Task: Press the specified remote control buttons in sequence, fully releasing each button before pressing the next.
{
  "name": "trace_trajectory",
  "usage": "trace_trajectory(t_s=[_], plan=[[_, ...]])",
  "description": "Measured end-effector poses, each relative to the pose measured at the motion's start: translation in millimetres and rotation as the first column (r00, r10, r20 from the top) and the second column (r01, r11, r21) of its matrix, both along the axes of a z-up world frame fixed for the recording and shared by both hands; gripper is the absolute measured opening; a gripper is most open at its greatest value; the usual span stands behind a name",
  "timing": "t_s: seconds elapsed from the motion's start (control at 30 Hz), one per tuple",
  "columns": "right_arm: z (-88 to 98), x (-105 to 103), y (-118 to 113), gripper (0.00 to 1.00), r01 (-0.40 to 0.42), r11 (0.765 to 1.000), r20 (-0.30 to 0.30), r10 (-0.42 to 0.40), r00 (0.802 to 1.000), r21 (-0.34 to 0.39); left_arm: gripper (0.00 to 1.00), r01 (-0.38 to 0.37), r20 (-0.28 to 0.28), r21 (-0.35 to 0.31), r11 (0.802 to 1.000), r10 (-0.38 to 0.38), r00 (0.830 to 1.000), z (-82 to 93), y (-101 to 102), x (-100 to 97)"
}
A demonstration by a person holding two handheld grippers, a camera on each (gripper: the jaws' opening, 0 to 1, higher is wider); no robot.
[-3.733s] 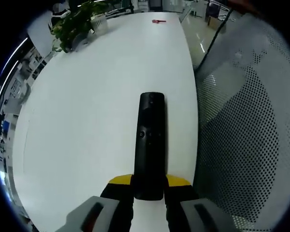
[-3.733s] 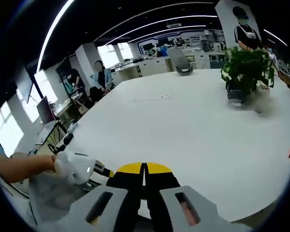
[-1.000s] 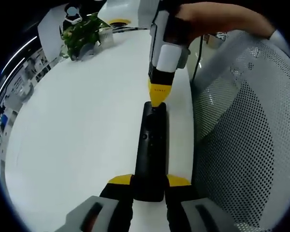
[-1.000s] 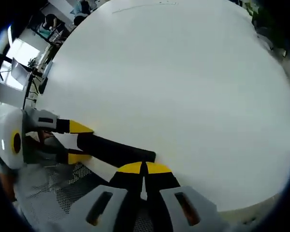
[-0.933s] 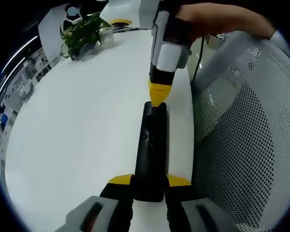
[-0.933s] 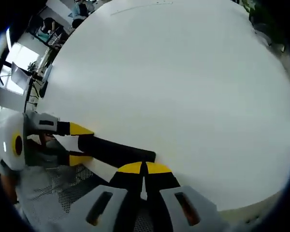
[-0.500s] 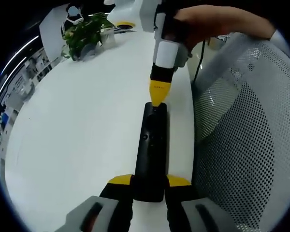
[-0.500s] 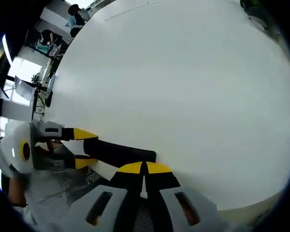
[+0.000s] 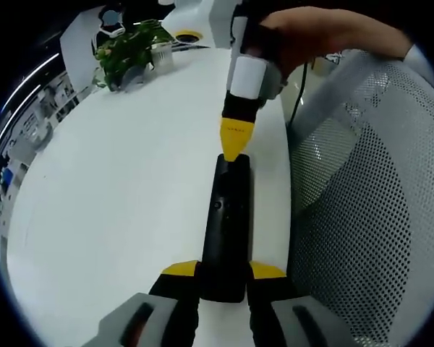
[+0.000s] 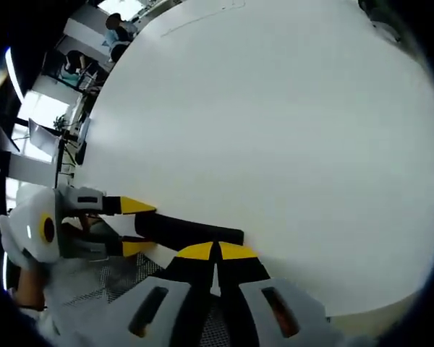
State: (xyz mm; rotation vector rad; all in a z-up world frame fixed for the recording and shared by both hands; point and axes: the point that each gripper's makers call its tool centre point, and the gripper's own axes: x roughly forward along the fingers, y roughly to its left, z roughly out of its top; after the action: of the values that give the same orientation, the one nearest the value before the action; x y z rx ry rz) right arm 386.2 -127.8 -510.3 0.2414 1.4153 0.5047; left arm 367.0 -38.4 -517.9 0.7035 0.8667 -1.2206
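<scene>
Since 3.7 s ago the right gripper (image 9: 236, 144) has come in over the table; its closed tip now meets the remote control's (image 9: 226, 217) far end. Left gripper (image 9: 223, 278) jaws clamp the remote's near end, at the table's (image 9: 130, 188) right edge beside a mesh chair (image 9: 362, 210). Long axis runs straight away from the left jaws toward the right tip. Potted plant (image 9: 126, 47) stands at the far edge.
</scene>
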Motion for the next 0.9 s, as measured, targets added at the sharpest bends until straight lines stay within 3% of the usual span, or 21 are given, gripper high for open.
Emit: trace_trajectory(t_s=[0.43, 0.6, 0.9], plan=[[-3.4, -2.2, 3.4, 0.0, -0.038, 0.999, -0.025, 0.037, 0.999, -0.017, 0.25, -0.005, -0.002, -0.006, 1.0, 0.005, 1.0, -0.2, 0.0, 0.5], [-3.0, -3.0, 4.0, 0.0, -0.071, 0.997, 0.001, 0.071, 0.997, -0.042, 0.25, -0.008, -0.001, -0.011, 1.0, 0.008, 1.0, 0.0, -0.3, 0.6], [-2.0, -4.2, 2.8, 0.0, -0.063, 0.997, -0.011, 0.062, 0.998, -0.036, 0.25, -0.009, -0.001, -0.013, 1.0, 0.009, 1.0, -0.3, -1.3, 1.2]])
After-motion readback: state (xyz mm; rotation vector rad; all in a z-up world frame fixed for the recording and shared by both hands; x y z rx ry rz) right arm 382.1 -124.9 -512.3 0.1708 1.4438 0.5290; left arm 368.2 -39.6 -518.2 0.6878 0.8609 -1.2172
